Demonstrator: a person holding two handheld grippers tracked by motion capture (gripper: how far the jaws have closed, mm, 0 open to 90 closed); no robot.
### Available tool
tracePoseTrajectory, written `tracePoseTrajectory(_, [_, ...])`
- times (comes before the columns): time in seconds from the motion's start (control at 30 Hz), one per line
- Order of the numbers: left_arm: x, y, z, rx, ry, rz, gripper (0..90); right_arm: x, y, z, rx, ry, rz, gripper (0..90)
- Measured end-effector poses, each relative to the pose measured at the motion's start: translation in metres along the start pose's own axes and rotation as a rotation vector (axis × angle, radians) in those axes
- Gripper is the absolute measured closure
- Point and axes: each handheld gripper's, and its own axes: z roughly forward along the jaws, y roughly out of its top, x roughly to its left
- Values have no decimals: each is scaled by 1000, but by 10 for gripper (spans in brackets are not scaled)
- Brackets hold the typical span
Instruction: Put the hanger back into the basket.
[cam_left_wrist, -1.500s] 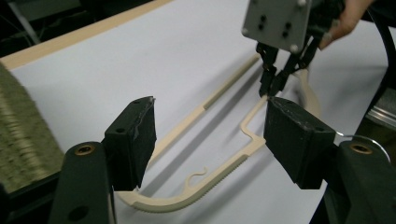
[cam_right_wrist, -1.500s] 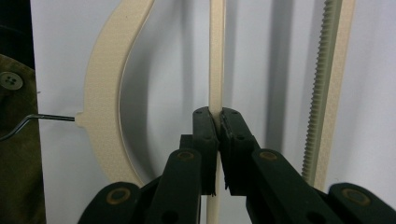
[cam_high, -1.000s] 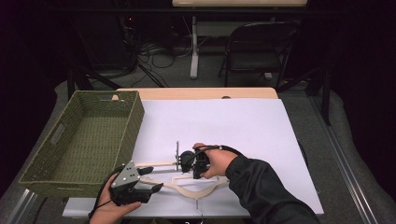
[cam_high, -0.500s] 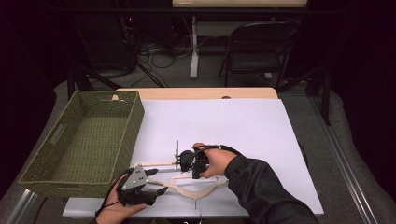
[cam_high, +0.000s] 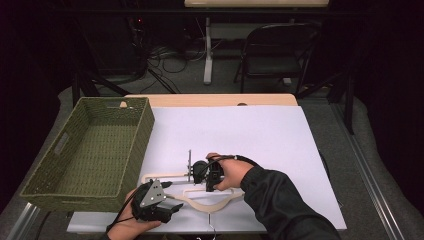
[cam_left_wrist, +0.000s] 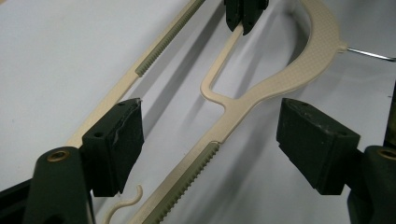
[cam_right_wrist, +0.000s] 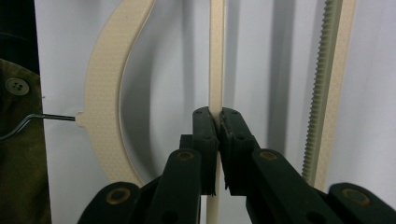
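Observation:
A cream plastic hanger (cam_high: 210, 201) lies flat near the table's front edge, its metal hook (cam_right_wrist: 46, 116) pointing toward the person. My right gripper (cam_high: 202, 172) is shut on the hanger's thin inner bar (cam_right_wrist: 217, 70), the pads pinching it from both sides. My left gripper (cam_high: 167, 207) hovers low over the hanger's left end. Its jaws have just been opening and now stand wide, astride the ribbed arm (cam_left_wrist: 187, 182), with neither pad (cam_left_wrist: 114, 144) touching it. The right gripper's tips (cam_left_wrist: 245, 16) show farther along the same hanger.
A green woven basket (cam_high: 60, 145) stands along the table's left side, close to my left hand. White table surface (cam_high: 240, 135) stretches behind the hanger. A dark chair (cam_high: 275, 55) and cables sit on the floor beyond the far edge.
The left gripper has shifted slightly right and toward the front edge, sinking closer to the table, and its jaws have spread. The right gripper has kept still on the hanger.

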Motion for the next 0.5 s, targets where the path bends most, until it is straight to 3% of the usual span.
tracePoseTrajectory(0.5, [-10, 6, 17, 38, -24, 83, 266, 0, 1, 0, -4, 10, 1, 858])
